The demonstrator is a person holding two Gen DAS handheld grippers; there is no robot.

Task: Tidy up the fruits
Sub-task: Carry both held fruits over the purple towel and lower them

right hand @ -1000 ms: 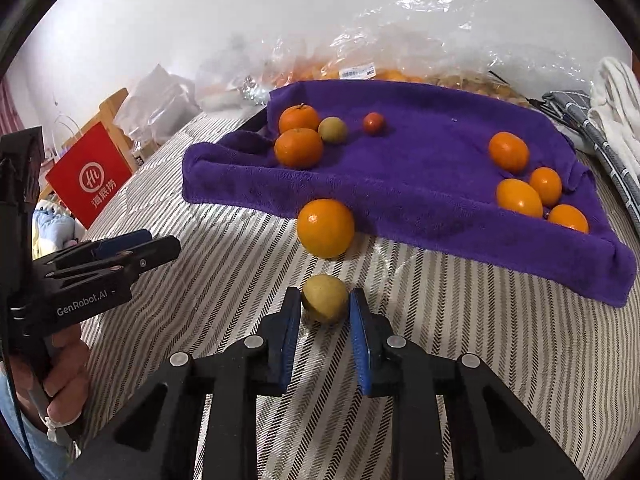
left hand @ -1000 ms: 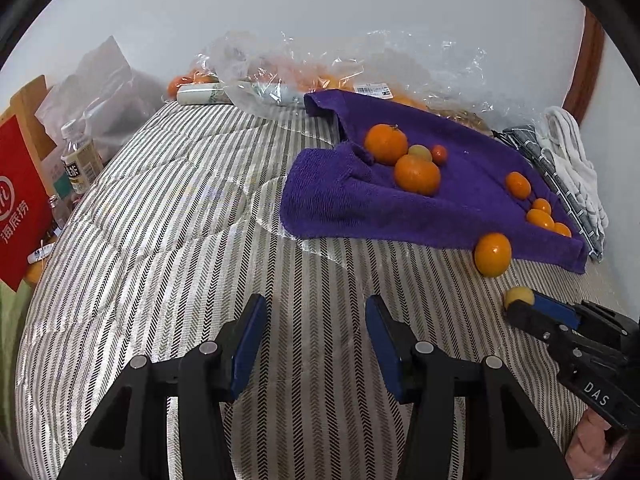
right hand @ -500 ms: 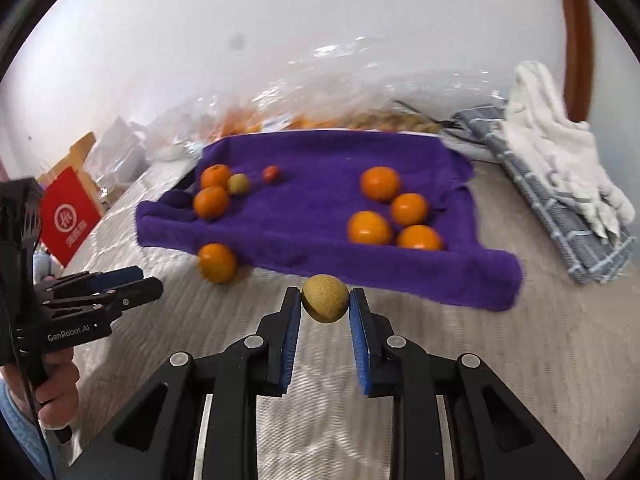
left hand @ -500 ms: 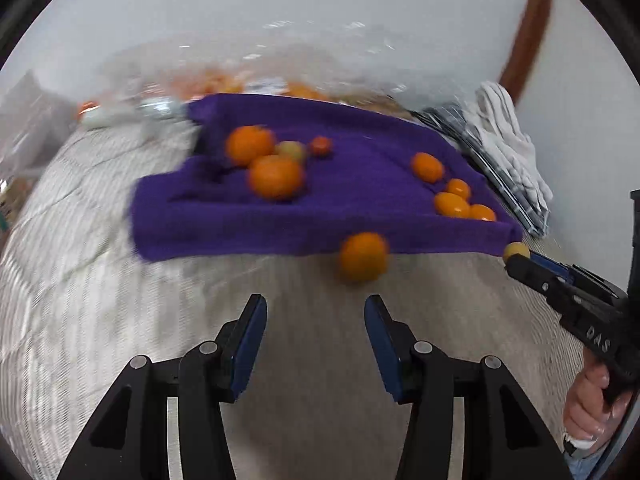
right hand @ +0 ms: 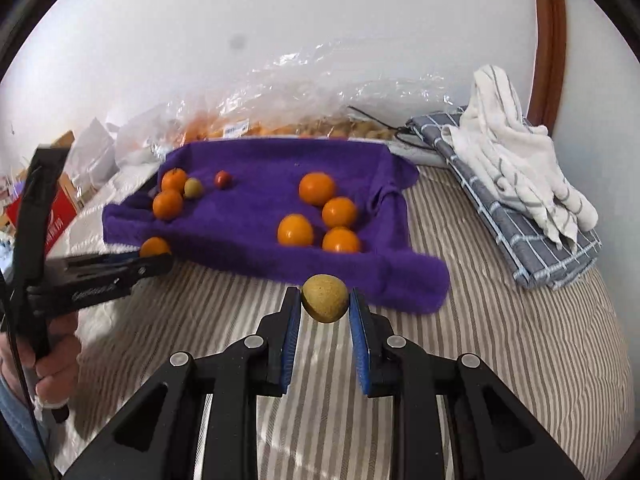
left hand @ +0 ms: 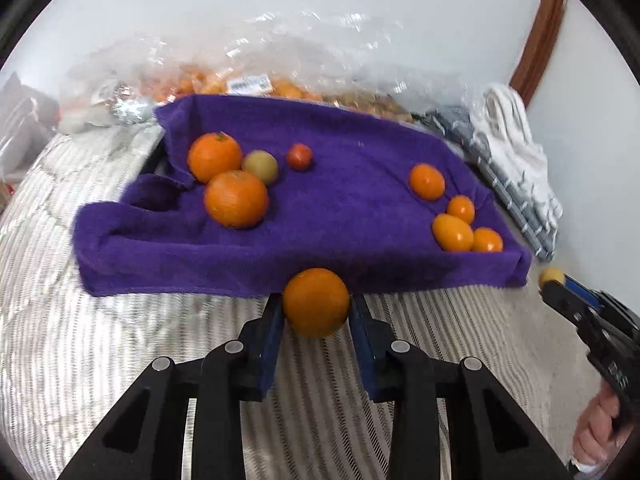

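The left claw [left hand: 316,312] is closed around a large orange [left hand: 316,302], its blue pads pressed to both sides of the fruit, just at the near edge of the purple towel [left hand: 352,208] spread on the striped bed [left hand: 120,320]. Whether the orange rests on the bed or is lifted off it cannot be told. The right claw [right hand: 325,308] grips a small yellow-green fruit [right hand: 325,298] between its pads, raised above the bed in front of the towel's near right corner. On the towel, toward its far left corner, lie two big oranges [left hand: 236,199], touching each other, with a yellow-green fruit [left hand: 260,167] against them and a small red fruit [left hand: 299,156] a little apart to the right. By the towel's right edge sits a cluster of four small oranges [right hand: 316,188]. Beyond the towel's far edge a clear plastic bag [right hand: 320,92] of more fruit leans by the wall. At the right side of the bed a white cloth [right hand: 516,148] lies on a folded grey checked cloth [right hand: 540,252].
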